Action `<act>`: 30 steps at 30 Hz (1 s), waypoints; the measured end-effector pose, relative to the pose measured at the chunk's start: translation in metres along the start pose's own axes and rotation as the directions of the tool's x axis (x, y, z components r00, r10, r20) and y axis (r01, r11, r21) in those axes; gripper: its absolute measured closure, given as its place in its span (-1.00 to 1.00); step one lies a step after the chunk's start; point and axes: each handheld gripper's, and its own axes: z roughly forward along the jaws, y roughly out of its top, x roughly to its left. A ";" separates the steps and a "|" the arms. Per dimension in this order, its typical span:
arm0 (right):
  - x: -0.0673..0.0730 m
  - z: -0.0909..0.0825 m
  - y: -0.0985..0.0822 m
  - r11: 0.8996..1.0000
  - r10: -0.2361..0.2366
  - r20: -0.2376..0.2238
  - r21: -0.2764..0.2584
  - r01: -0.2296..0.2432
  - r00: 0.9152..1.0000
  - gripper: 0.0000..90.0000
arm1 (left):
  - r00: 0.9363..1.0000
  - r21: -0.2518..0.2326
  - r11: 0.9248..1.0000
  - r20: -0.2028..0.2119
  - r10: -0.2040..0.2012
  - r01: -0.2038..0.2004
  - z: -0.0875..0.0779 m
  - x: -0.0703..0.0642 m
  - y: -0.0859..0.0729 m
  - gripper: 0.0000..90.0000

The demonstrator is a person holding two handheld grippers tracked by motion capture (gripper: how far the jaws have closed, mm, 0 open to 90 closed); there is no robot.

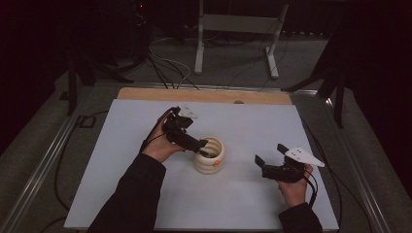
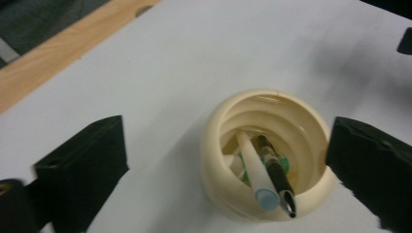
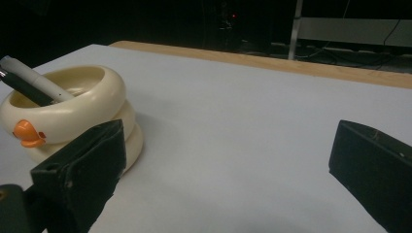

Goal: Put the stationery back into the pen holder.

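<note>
The cream ringed pen cup [image 1: 209,156] stands mid-desk, holding a white pen [image 2: 255,170] and a black pen [image 2: 277,174]. The left tool [image 1: 200,145] hovers at the cup's rim, jaws spread wide and holding nothing. The right tool [image 1: 267,155], well apart to the right, also gapes empty. The white desk [image 1: 252,121] sits in a dim room.

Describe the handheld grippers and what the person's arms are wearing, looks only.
Both are black two-jaw units with blocky, flat-faced jaws. The left gripper and the right gripper each carry a pale grey three-cornered plate on top, and a black cable trails from each toward the person. Both forearms are in dark long sleeves reaching the wrists. No markings are legible in this dim light.
</note>
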 end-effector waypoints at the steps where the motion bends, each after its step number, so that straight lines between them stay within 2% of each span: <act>1: 0.000 0.000 0.000 1.000 0.000 0.000 0.000 0.000 1.000 -1.00 | 1.000 -0.011 1.000 -0.001 -0.006 0.006 -0.001 0.001 -0.001 -1.00; 8: 0.000 0.000 0.000 1.000 0.001 -0.001 0.000 -0.001 1.000 -1.00 | 0.999 -0.068 0.997 -0.024 -0.022 0.021 -0.009 0.008 -0.004 -1.00; 13: 0.000 0.001 0.000 1.000 0.001 -0.002 0.001 -0.001 1.000 -1.00 | 0.999 -0.089 0.996 -0.036 -0.024 0.021 -0.013 0.011 -0.006 -1.00; 19: 0.000 0.002 0.000 1.000 0.001 -0.004 0.001 -0.001 1.000 -1.00 | 0.998 -0.133 0.990 -0.029 -0.058 0.054 -0.019 0.017 -0.008 -1.00; 30: 0.000 0.001 0.000 1.000 0.000 -0.005 -0.004 0.000 1.000 -1.00 | 0.989 -0.204 0.976 -0.101 -0.104 0.082 -0.032 0.029 -0.022 -1.00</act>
